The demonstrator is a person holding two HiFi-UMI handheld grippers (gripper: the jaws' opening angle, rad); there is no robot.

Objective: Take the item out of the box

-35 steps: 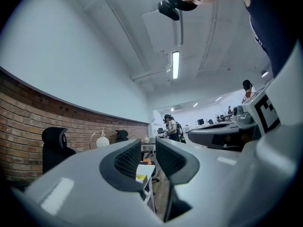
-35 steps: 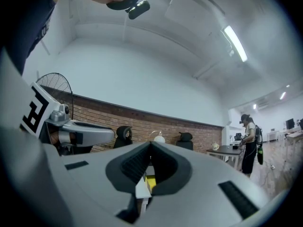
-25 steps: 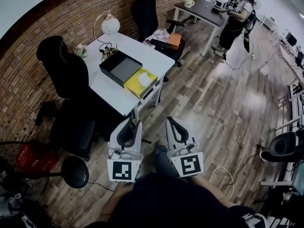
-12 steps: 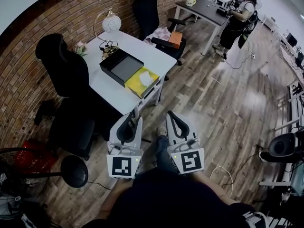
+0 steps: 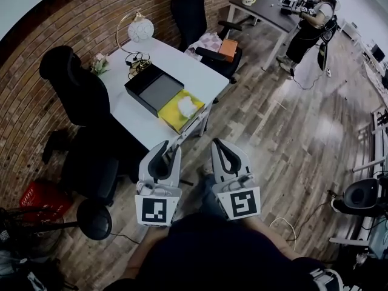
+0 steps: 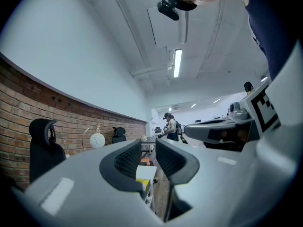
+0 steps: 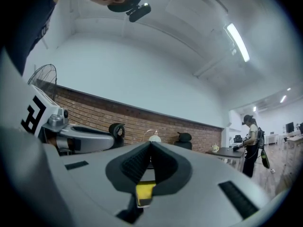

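An open black box [image 5: 154,88] lies on the white table [image 5: 194,71]. Against its near side sits a yellow box [image 5: 171,115] with a white item [image 5: 187,105] in it. Both grippers hang over the wooden floor, short of the table's near corner and apart from the boxes. My left gripper [image 5: 164,147] [image 6: 148,143] is open, with a narrow gap and nothing between its jaws. My right gripper [image 5: 220,144] [image 7: 150,144] is shut, its tips meeting on nothing. The yellow box shows beyond the jaws in both gripper views.
Black office chairs [image 5: 82,96] stand left of and behind the table. A globe lamp [image 5: 140,29] and cables sit at its far end. A red basket [image 5: 39,197] and a round black base [image 5: 94,219] are at my left. A person [image 5: 309,23] stands at a dark desk [image 5: 267,11] far back.
Both grippers have crept slightly forward toward the table, their jaws unchanged. The person at the far desk has shifted a little to the right.
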